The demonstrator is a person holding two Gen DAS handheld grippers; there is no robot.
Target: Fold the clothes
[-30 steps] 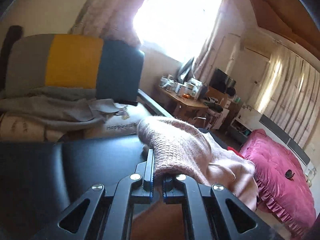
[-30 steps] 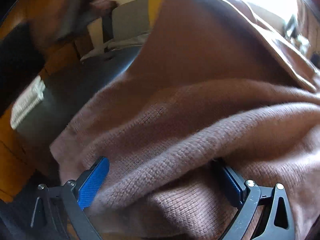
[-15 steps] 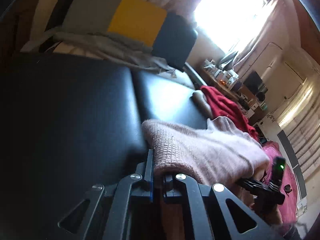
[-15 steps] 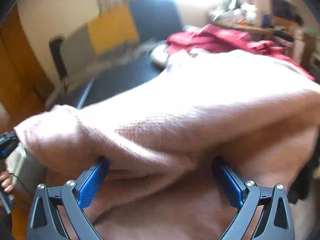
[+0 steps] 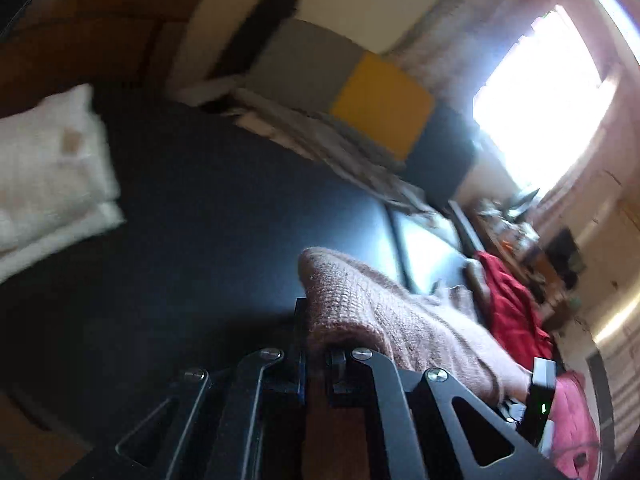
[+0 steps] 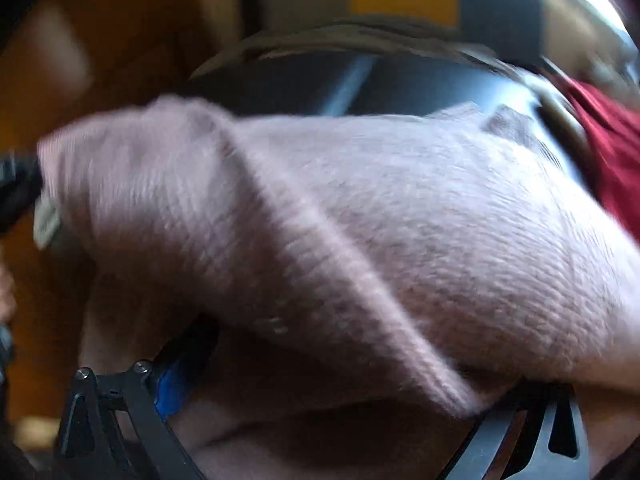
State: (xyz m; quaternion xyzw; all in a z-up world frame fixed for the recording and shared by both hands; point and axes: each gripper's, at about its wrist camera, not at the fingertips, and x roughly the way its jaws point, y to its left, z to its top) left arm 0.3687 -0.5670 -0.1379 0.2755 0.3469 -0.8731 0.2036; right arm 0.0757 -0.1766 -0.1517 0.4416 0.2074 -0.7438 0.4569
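Note:
A pink knitted sweater hangs over the black padded surface. My left gripper is shut on one end of the sweater, fingers nearly together with knit pinched between them. In the right wrist view the sweater fills the frame and drapes across my right gripper, whose jaws stand wide apart; the blue pad of one finger shows on the left, the other is mostly covered. The sweater stretches between the two grippers. The left gripper's tip also shows in the right wrist view.
A folded white garment lies on the black surface at the left. A red garment lies beyond the sweater, also in the right wrist view. A grey, yellow and dark blue cushion stands at the back. A cluttered desk stands under the bright window.
Both grippers have swung left and lower with the sweater. The left view now shows the folded white garment. The sweater has shifted across the right gripper, covering its right finger.

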